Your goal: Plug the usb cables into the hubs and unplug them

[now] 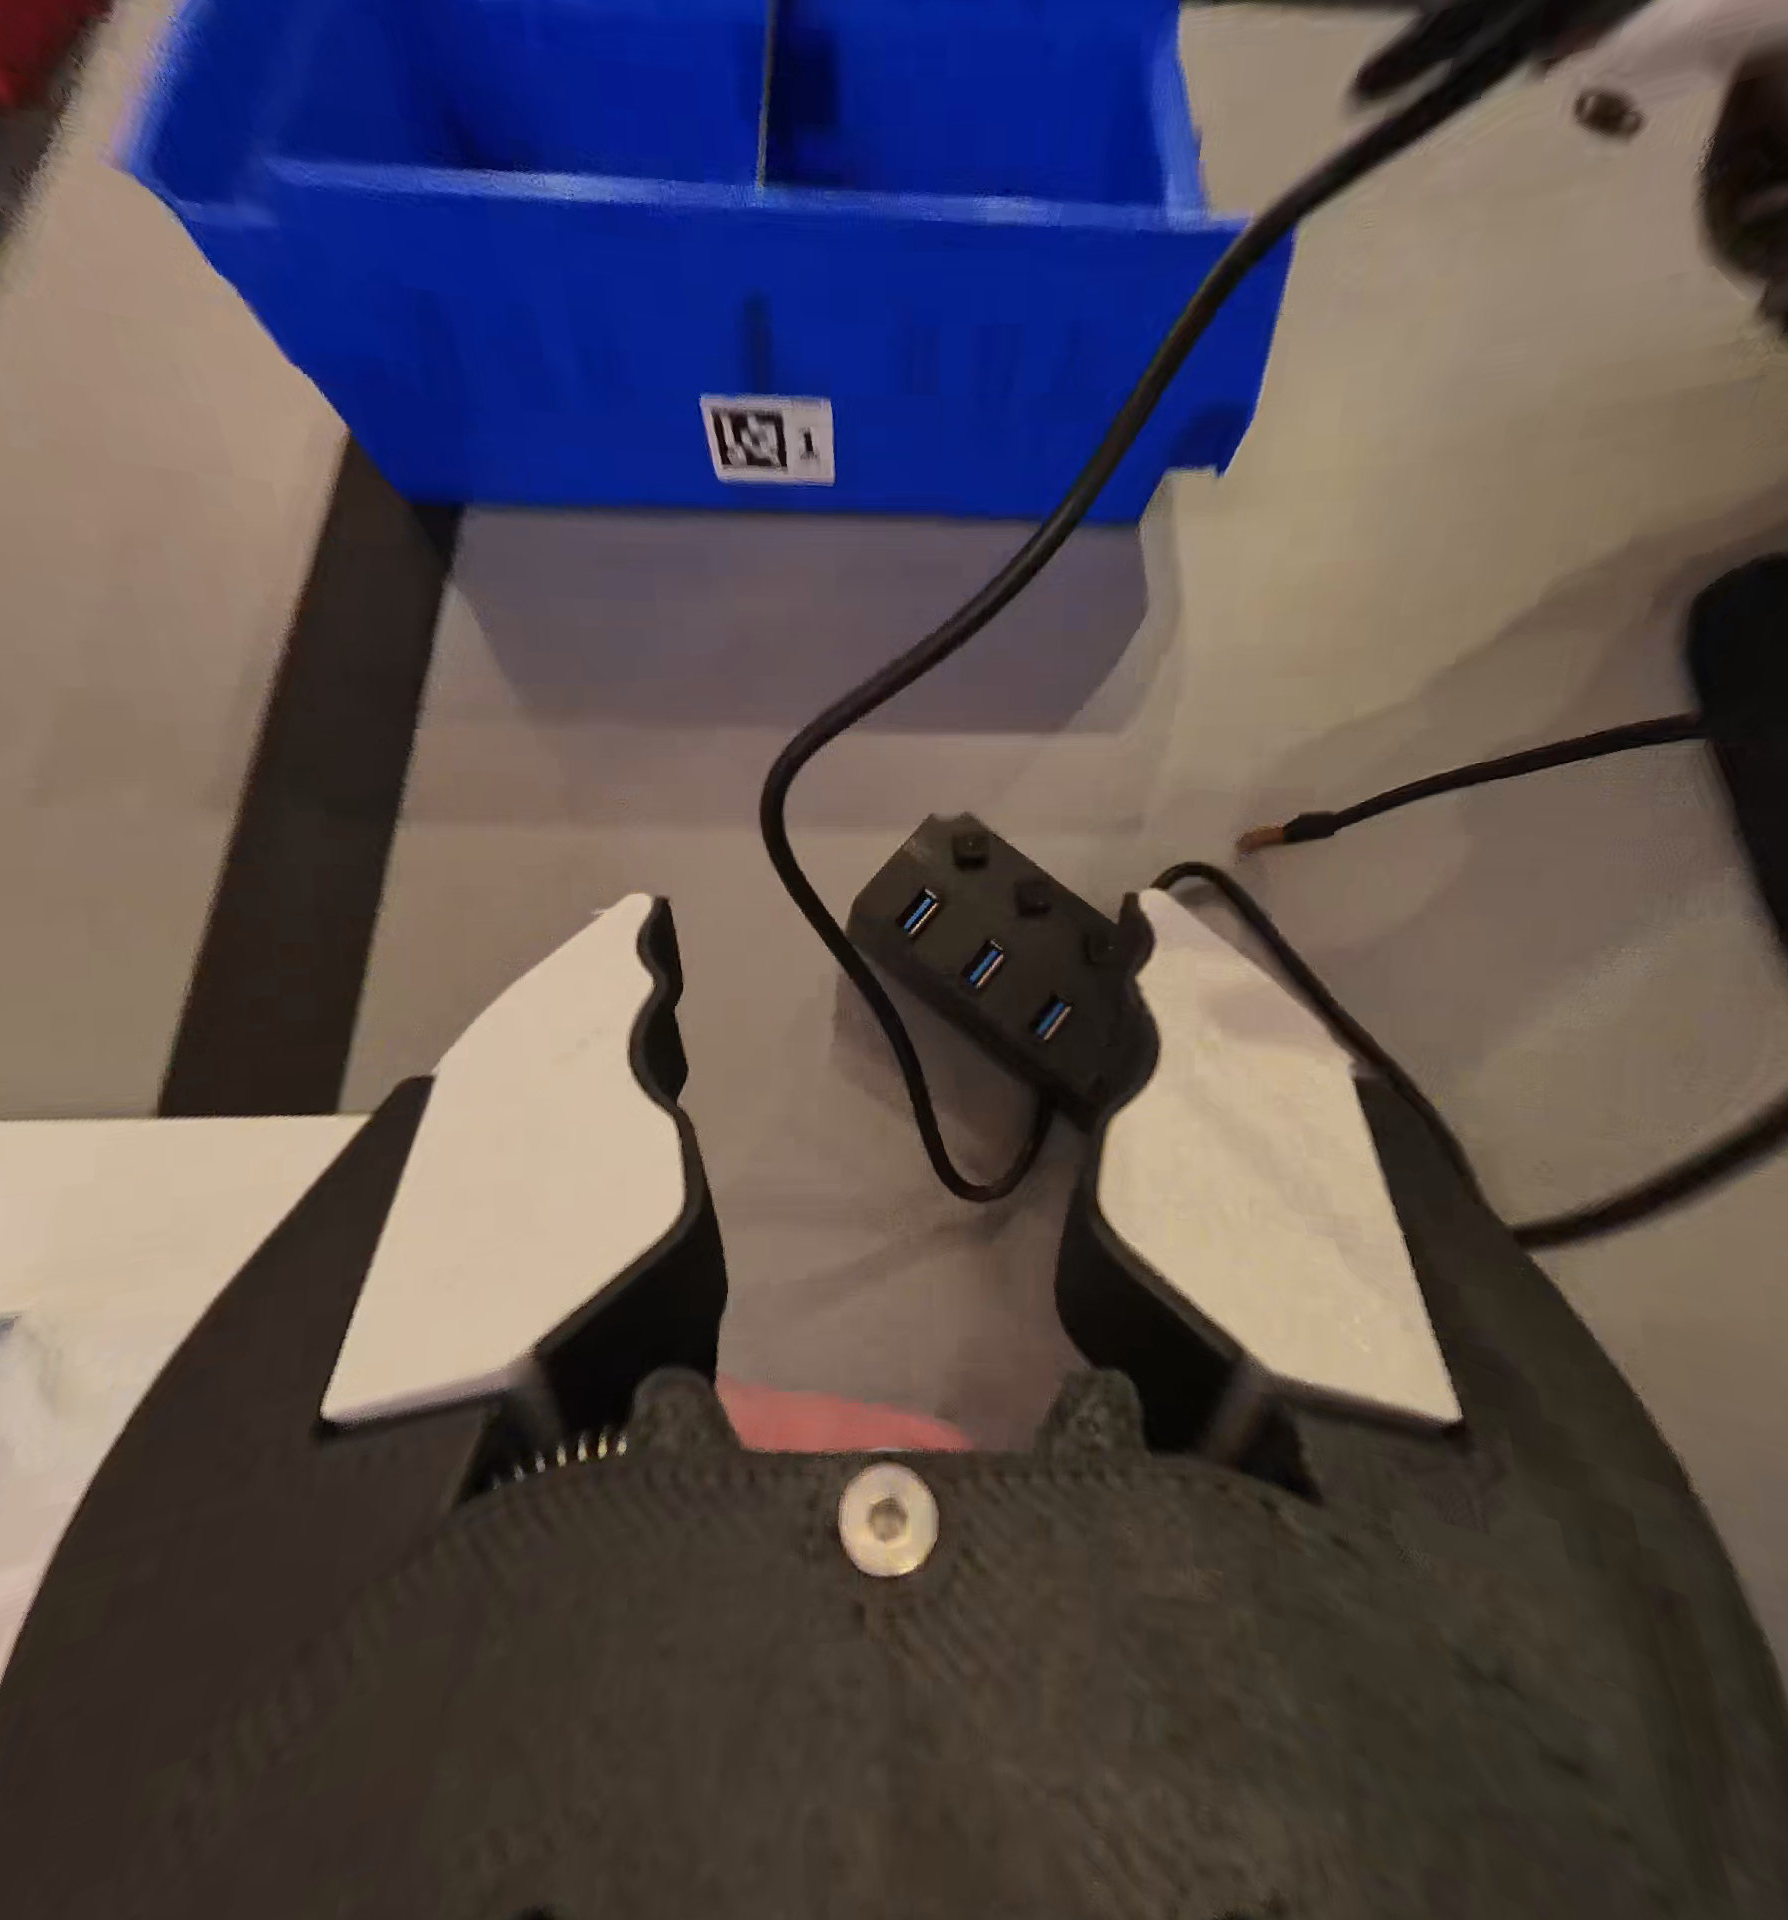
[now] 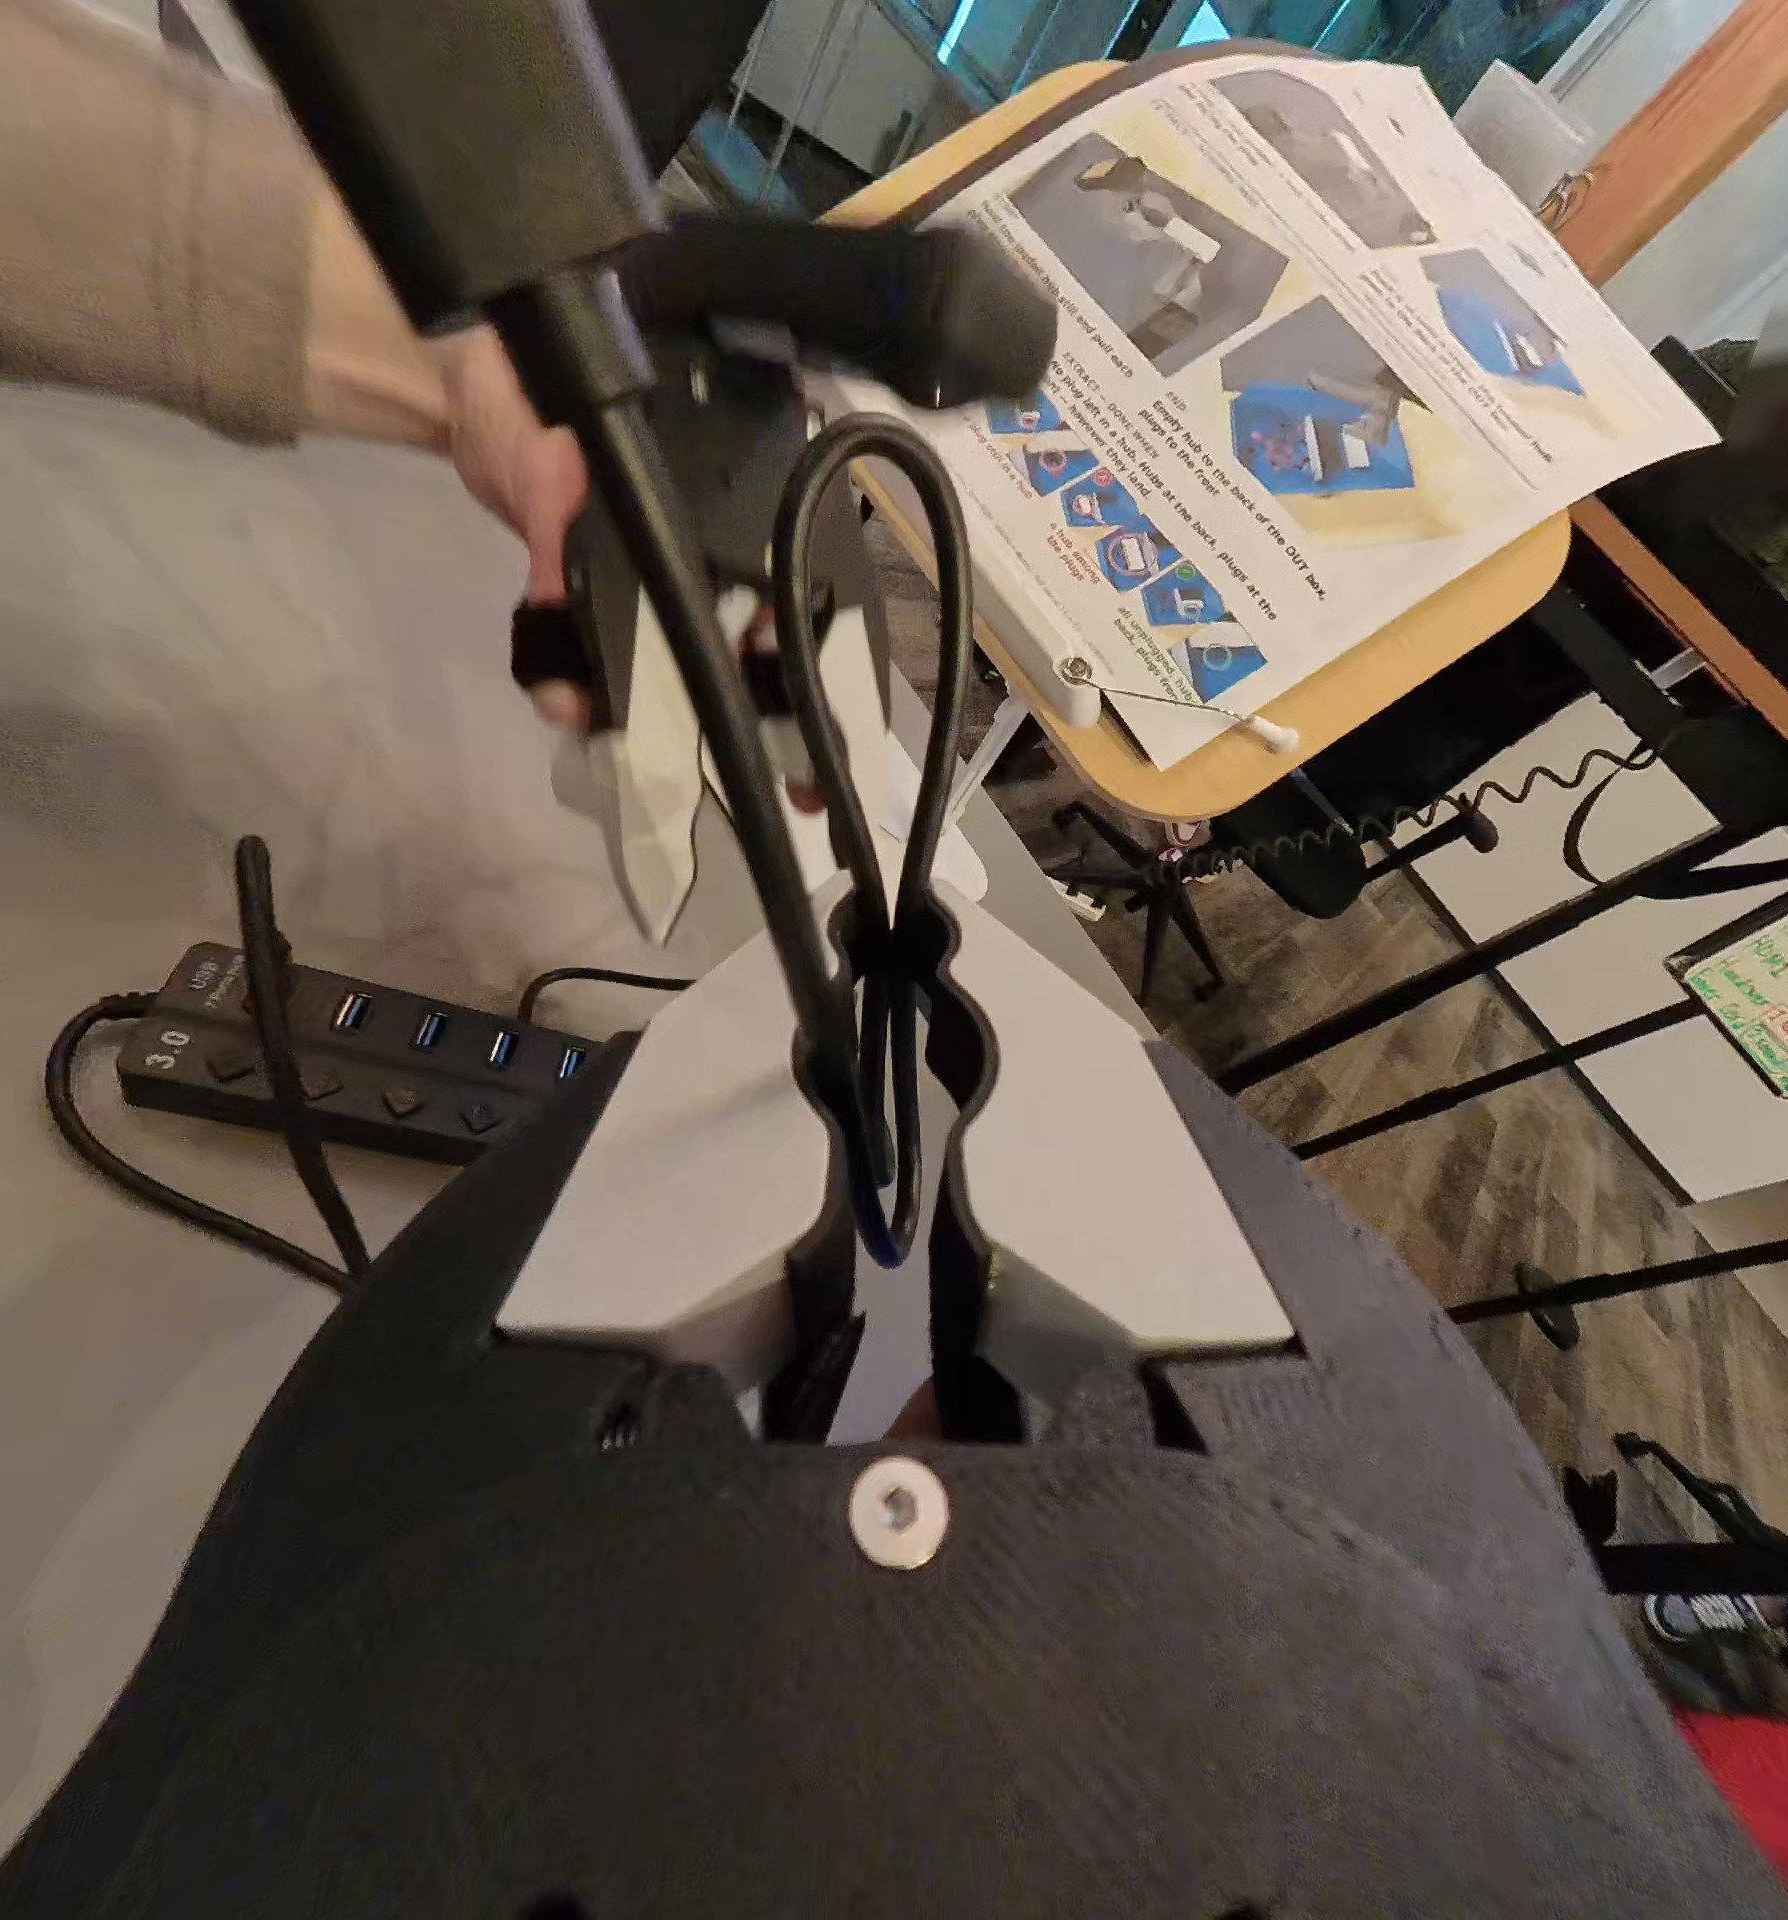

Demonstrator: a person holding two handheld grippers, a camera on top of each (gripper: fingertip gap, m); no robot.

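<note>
The left gripper (image 1: 900,914) hovers low over the pale counter (image 1: 1492,468) with its fingers (image 1: 557,1122) spread wide and nothing between them. A small black hub (image 1: 1004,966) with three blue ports lies tilted just ahead, its near end touching the inner edge of the right-hand finger. The hub's thin black cable (image 1: 983,582) loops beside it and runs up and away past the blue bin (image 1: 661,312), which stands farther back on the counter and carries a small white sticker (image 1: 766,438). A second dark cable end (image 1: 1389,800) rests on the counter to the right, apart from the hub.

The right gripper (image 2: 895,956) is raised off the counter, its fingers (image 2: 1056,1143) pressed together on a folded loop of black cable (image 2: 869,644) that sticks up past the tips. A thicker black lead (image 2: 703,665) with a bulky plug crosses the loop's left side, blocking part of the view. Below to the left, a longer black hub (image 2: 370,1049) with four blue ports in view lies flat on the counter, one cable (image 2: 277,997) standing up from it. Behind are a person's hand (image 2: 516,468) on the other gripper, and a tilted board holding printed sheets (image 2: 1285,364).
</note>
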